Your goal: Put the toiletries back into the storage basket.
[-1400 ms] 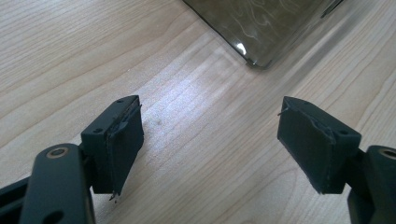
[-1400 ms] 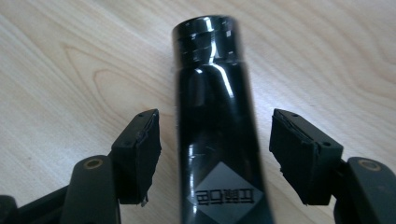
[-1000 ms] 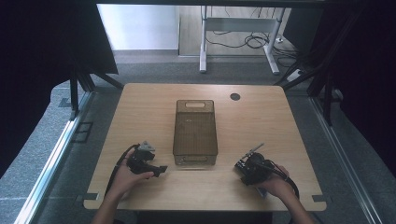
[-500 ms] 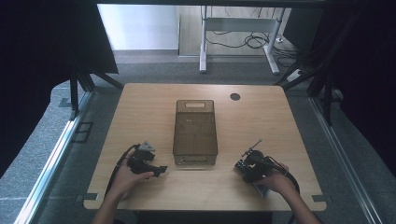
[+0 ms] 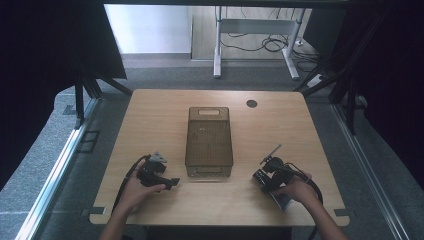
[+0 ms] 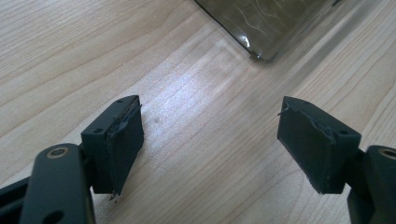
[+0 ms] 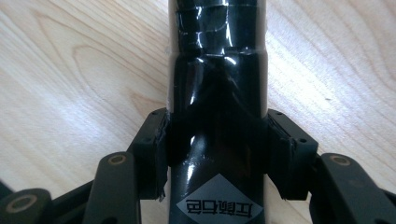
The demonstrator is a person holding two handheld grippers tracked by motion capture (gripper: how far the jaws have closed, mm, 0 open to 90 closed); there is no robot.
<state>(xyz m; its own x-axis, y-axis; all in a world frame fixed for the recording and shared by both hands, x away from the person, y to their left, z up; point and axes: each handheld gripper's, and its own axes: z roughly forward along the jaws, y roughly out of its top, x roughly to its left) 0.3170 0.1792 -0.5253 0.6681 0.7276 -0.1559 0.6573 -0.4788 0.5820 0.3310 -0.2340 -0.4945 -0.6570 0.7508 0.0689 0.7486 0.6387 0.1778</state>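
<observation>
surface: pale wood-grain table [image 5: 160, 120], rounded corners, small dark round grommet [image 5: 251, 103] near the far right edge
floor: grey carpet around the table, lighter strip of floor beyond the far edge
room: black curtains on both sides; white desk frame [image 5: 255, 30] at the back with loose cables under it
bin: smoky see-through plastic bin [image 5: 209, 141] at table centre, long axis running away from the person, handle slots at both short ends; one corner of it [image 6: 261, 32] at the top of the left gripper view
task thing: glossy black cylinder [image 7: 217, 93], bottle-like, taped bands at its upper part, silver diamond label with printed characters near the bottom of the right gripper view
thing place: lying on the table at near right, right of the bin and apart from it, under the person's right hand [image 5: 295, 190]
thing axis: long axis runs straight along the gripper's own line, straight up the right gripper view; in the high view it lies diagonally, far end pointing up-left toward the bin's side
right gripper [image 7: 217, 154]: jaws have just been closing, cylinder between them, pads tight on both of its sides, grasping it
left gripper [image 6: 210, 144]: jaws wide apart, bare wood between them, holds nothing; held in the left hand [image 5: 135, 187] low over the table just left of the bin's near corner
</observation>
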